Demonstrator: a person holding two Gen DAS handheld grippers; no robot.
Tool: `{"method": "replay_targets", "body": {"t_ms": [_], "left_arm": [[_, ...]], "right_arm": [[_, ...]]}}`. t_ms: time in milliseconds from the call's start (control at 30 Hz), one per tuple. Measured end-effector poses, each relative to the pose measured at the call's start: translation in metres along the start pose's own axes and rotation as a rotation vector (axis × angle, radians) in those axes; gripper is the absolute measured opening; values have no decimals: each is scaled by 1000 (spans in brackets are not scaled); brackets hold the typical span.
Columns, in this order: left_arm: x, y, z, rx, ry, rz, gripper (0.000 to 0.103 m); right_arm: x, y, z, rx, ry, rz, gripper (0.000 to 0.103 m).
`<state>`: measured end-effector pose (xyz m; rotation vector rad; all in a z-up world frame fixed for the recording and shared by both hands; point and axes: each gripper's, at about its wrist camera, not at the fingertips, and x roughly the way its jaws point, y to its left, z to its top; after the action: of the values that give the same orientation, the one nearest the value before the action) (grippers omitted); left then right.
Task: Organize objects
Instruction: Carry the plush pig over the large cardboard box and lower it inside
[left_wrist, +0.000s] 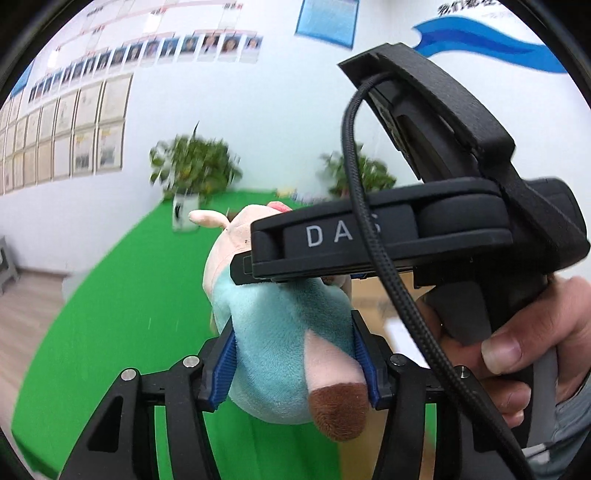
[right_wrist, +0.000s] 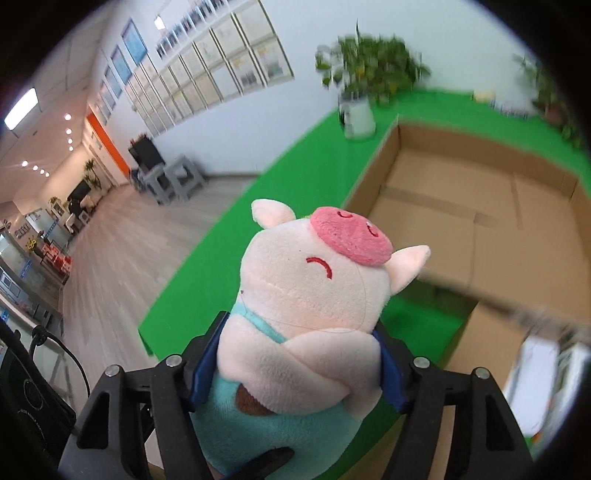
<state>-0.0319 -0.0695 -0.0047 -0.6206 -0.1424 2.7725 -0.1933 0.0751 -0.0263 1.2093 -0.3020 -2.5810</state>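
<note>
Left gripper (left_wrist: 295, 354): jaws part-way in, and both blue pads (left_wrist: 224, 363) are pressed into the soft turquoise belly of the plush pig (left_wrist: 280, 354). It has the toy, no question.

Right gripper (right_wrist: 299, 363): clamped on the same toy from the other side, its blue pads (right_wrist: 392, 376) squeezing the pig at arm level. The jaws stand about half open, with the pig's body filling the gap between them.

Plush pig: held in the air between the two tools, clear of the green cloth (left_wrist: 122, 317) below. In the right wrist view its head points away from the camera, pink snout (right_wrist: 351, 236) up and one curved red eye showing. In the left wrist view a brown-tipped foot (left_wrist: 338, 411) pokes toward the lens.

Right tool seen from the left: its black body (left_wrist: 424, 236) crosses just above the pig, a braided cable (left_wrist: 373, 229) looping over it and a hand (left_wrist: 517, 354) wrapped round the grip.

Cardboard box (right_wrist: 480, 206): open, resting on the green cloth to the right of the pig and beyond it, with only its brown floor showing inside.

Potted plant (right_wrist: 365, 88): on the green cloth past the box's far left corner, blurred.

Background: white wall lined with framed sheets (right_wrist: 221, 77).
</note>
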Motion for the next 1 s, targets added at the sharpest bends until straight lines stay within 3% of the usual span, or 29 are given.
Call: {"method": "replay_targets", "body": {"t_ms": [167,300,500,533,633,900,1000], "left_arm": [[8,-8,56,41,-102,-55,52],[22,-10,98,49,-139,-109,51],[64,-7,147,18,-105,-141,50],[59,-21,148,11,-95,-147,50],[100,0,175,-20,-48,-149,50],[146,12,151,-62,58,-135,50],[151,19,121,-75,96,-125,50]], "right_arm": [[-45,-3,50,-47,-147,-68,68],[-67,-12,90,-63,-211,-134,67],[-62,-29,140,-72,-219,-191,67],[-61,-30,137,-72,-216,-196,67],[-50,-36,134,-71,-194,-201,67],[4,-66,136,-39,-102,-171,67],[27,-76,133,-16,-69,-155,67]]}}
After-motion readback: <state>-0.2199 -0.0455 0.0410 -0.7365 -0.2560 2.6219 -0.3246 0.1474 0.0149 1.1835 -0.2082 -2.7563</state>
